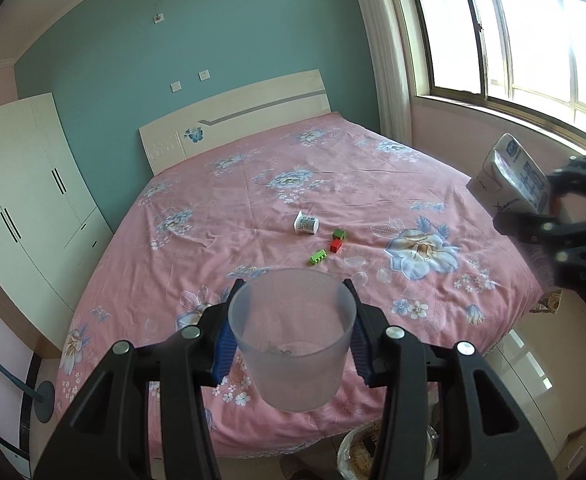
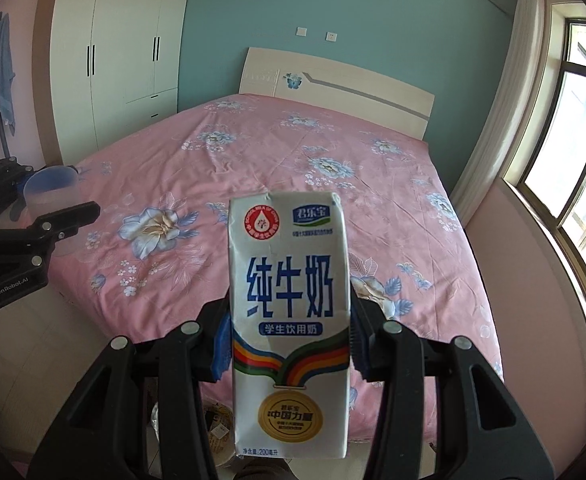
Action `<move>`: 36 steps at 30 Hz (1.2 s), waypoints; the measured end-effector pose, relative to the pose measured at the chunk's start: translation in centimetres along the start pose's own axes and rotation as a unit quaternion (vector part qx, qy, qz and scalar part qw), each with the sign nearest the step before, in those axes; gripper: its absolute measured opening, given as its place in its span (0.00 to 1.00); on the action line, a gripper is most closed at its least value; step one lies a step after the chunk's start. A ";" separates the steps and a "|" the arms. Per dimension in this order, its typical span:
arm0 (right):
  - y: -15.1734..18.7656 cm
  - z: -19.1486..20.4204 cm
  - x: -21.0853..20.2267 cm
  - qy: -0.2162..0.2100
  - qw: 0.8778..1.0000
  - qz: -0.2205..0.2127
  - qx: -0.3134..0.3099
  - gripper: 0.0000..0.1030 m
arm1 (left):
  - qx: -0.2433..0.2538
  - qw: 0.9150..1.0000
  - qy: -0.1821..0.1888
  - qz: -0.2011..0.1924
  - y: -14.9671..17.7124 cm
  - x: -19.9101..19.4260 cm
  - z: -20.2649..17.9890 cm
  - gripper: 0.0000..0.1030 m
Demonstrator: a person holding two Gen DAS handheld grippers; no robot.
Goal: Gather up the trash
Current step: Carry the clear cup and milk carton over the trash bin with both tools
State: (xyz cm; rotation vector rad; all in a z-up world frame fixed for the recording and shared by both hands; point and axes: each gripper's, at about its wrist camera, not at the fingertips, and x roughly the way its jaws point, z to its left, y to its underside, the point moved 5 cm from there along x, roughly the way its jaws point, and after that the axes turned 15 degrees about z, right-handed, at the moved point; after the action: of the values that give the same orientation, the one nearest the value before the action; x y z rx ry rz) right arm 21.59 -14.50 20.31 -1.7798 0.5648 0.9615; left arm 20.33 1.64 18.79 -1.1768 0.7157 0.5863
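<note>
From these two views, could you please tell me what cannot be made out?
- Bin: left view, cut off by the bottom edge and left gripper.
- Cup contents: frosted wall blurs them.
- Small carton label: too small.
- Blocks: right view, hidden behind the milk carton.

On the milk carton (image 2: 289, 320) we read "君乐宝" in a blue-green logo at its two o'clock corner. The large blue "纯牛奶" crosses its middle, with "学生饮用奶" on a blue band just below. At six o'clock a gold medallion carries "中国力量", and the bottom edge reads "净含量: 200毫升". The ring text of the red seal at eleven o'clock is too small for us to read. At nine o'clock in the right wrist view, the left gripper (image 2: 59, 210) bears "GenRobot.AI" in white on its black body.
</note>
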 end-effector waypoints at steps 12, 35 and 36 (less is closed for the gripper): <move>6.7 3.0 4.4 -0.037 0.997 0.054 -0.042 0.46 | 0.036 0.996 0.006 0.083 7.2 4.6 -0.7 0.48; 19.7 9.4 18.3 -0.149 0.967 0.203 -0.039 0.46 | 0.028 0.951 0.122 0.281 22.9 19.7 -6.5 0.48; 20.1 9.7 18.8 -0.151 0.965 0.209 -0.039 0.46 | 0.029 0.948 0.127 0.290 23.5 20.4 -6.9 0.48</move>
State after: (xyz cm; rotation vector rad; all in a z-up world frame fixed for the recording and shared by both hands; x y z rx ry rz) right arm 14.15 -12.59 -7.90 -1.5664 0.7272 1.5351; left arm 14.84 2.62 -12.55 -0.9897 1.3132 0.9026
